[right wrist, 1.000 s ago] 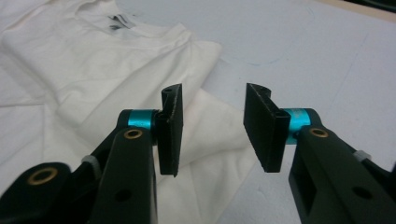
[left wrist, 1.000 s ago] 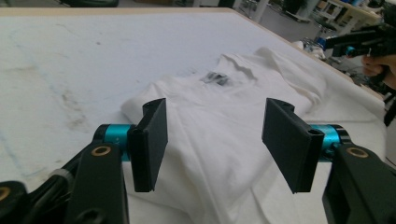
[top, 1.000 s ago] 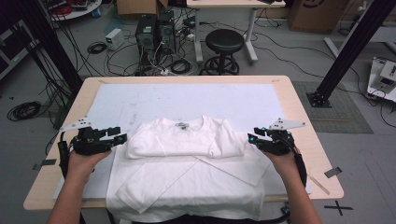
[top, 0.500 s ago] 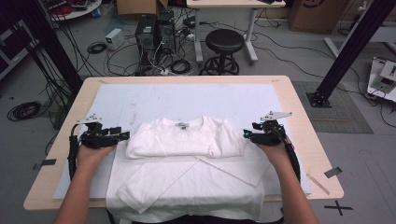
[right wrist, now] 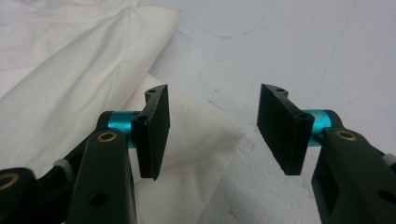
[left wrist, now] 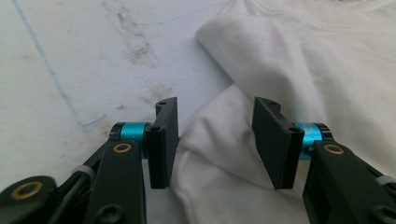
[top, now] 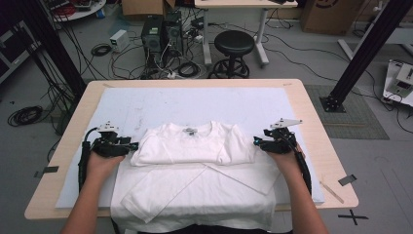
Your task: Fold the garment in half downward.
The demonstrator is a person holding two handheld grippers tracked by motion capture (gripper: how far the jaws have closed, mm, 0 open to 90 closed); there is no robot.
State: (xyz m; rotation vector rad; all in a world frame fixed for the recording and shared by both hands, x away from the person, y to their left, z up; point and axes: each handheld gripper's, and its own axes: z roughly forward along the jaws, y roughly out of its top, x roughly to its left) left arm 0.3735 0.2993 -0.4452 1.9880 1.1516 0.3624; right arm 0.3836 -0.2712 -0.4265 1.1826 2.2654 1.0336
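Observation:
A white T-shirt [top: 190, 161] lies collar-up on the pale mat [top: 146, 105], its upper part folded over the rest. My left gripper [top: 132, 145] rests at the shirt's left folded edge. In the left gripper view its jaws [left wrist: 215, 116] stand apart over a bulge of the cloth [left wrist: 299, 56]; they have just been closing, and the pads do not press it. My right gripper [top: 256, 142] sits at the right folded edge. Its jaws [right wrist: 212, 100] have just been opening, with a corner of the cloth [right wrist: 70, 60] lying under the left jaw.
The mat covers most of a wooden table [top: 86, 105]. A strip of tape [top: 347, 179] and a thin stick [top: 331, 191] lie near the right front corner. Beyond the table are a stool [top: 234, 44], computer towers [top: 160, 31], floor cables and a black frame post [top: 360, 53].
Both hands have moved inward and down toward the shirt's folded side edges. The left jaws have narrowed over the cloth; the right jaws stand wider.

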